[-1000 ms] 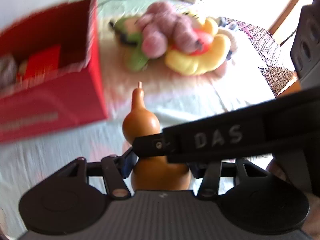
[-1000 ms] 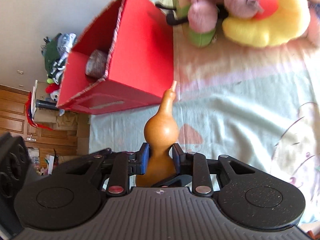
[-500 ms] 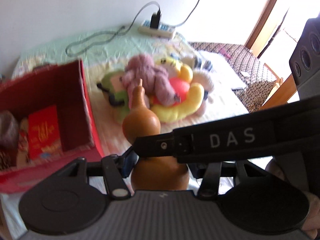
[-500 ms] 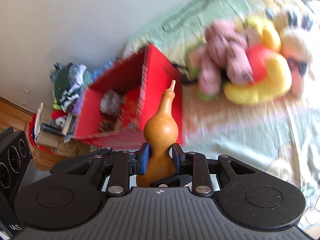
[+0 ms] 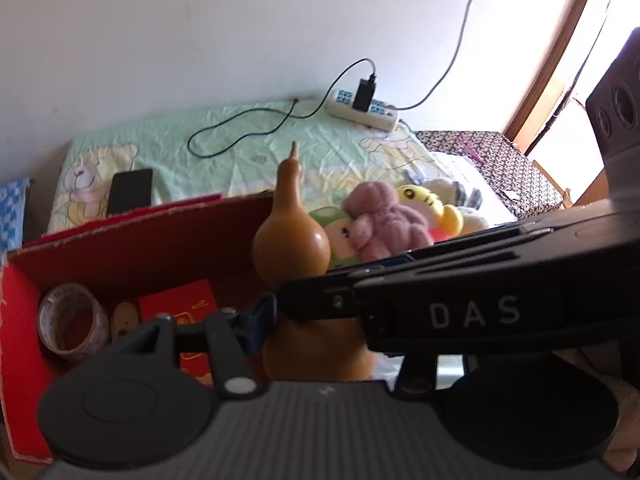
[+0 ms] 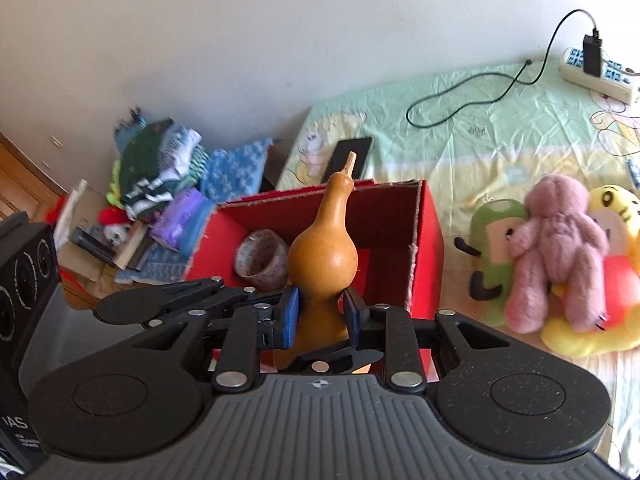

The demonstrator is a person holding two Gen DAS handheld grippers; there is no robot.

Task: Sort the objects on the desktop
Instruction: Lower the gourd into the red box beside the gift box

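only rightward: clothes pile [image 6: 160, 160] visible

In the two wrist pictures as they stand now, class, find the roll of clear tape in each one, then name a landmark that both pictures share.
Left wrist view: the roll of clear tape lies at lower left, inside the red box, by its left wall.
Right wrist view: the tape sits at centre, inside the box, just left of the gourd.
Shared landmark: the white power strip by the wall.
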